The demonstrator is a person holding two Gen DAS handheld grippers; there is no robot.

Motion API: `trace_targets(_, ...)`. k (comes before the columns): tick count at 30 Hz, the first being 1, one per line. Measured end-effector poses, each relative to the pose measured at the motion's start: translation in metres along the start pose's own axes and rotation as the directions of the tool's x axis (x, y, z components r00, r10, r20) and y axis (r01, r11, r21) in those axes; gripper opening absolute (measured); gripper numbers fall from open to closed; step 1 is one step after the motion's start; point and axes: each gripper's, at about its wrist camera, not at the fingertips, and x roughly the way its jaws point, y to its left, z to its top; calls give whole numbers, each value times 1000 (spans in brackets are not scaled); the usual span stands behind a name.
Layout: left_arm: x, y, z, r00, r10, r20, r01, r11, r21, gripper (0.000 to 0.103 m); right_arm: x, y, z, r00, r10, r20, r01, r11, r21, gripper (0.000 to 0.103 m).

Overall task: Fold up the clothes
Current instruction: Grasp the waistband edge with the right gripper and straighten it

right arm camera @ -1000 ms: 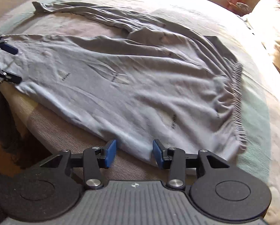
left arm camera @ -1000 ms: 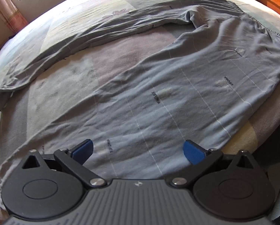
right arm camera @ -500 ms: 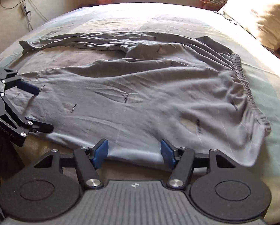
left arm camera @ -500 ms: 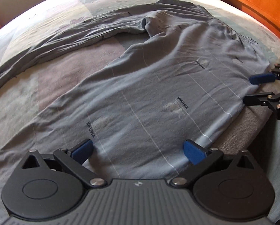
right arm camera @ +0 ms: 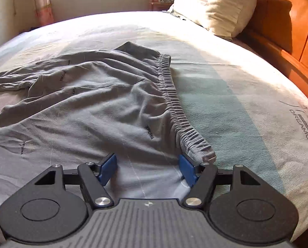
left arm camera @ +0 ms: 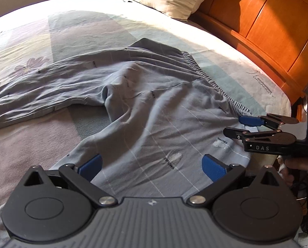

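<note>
Grey trousers [left arm camera: 154, 107] lie spread on the bed, legs running left, elastic waistband [right arm camera: 174, 107] toward the headboard. My left gripper [left arm camera: 151, 166] is open, its blue pads over the near trouser edge. My right gripper [right arm camera: 147, 170] is open, straddling the fabric at the near waistband corner [right arm camera: 201, 153]. In the left wrist view the right gripper [left arm camera: 236, 127] shows at the right, its fingers above and below the waistband corner.
A cream pillow [right arm camera: 215, 6] lies at the head of the bed [right arm camera: 246, 111]. An orange wooden headboard [left arm camera: 267, 31] runs along the right. A window and curtains [right arm camera: 42, 0] stand at the far wall.
Both grippers have swept along the near trouser edge toward the waistband end. The right gripper has opened wider and now has the waistband corner between its fingers.
</note>
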Motion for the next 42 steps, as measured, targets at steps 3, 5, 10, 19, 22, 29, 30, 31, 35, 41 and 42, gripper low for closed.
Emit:
trace_targets(3, 24, -1, 12, 1000, -31, 0, 31, 999, -16, 102, 1, -7, -7, 999, -40, 5, 40, 998, -43, 67)
trace_targets(5, 39, -2, 20, 999, -51, 1, 51, 998, -30, 102, 1, -2, -7, 998, -57, 4, 57, 996, -71, 67)
trace_targets(10, 45, 8, 39, 991, -125, 38, 129, 984, -123, 102, 1, -6, -7, 999, -30, 11, 31, 998, -51, 71)
trace_targets(19, 76, 36, 72, 999, -45, 9, 45, 996, -79, 102, 5, 0, -7, 1000, -13, 2, 13, 996, -90, 83)
trace_targets(22, 75, 35, 82, 1000, 17, 10, -16, 1000, -25, 102, 4, -2, -8, 1000, 0, 4, 0, 997, -79, 84)
trace_targets(29, 38, 34, 68, 994, -106, -26, 105, 994, -38, 102, 4, -3, -8, 1000, 7, 4, -7, 997, -80, 85)
trace_targets(30, 38, 36, 61, 990, -135, -50, 132, 990, -55, 102, 4, -3, -8, 1000, 8, 3, -8, 997, -81, 86)
trace_targets(31, 38, 37, 55, 984, -164, -74, 158, 985, -72, 102, 4, -3, -8, 1000, 8, 3, -8, 997, -82, 86)
trace_targets(35, 52, 54, 48, 991, -90, -95, 80, 991, -105, 102, 4, -2, -7, 1000, 8, 1, -8, 996, -86, 87)
trace_targets(41, 42, 74, 74, 995, -100, -30, 91, 972, -216, 102, 4, -2, -7, 1000, 8, 0, -8, 996, -86, 87)
trace_targets(42, 38, 72, 76, 990, -141, -17, 133, 966, -220, 102, 5, -2, -7, 1000, 7, 0, -7, 996, -87, 87)
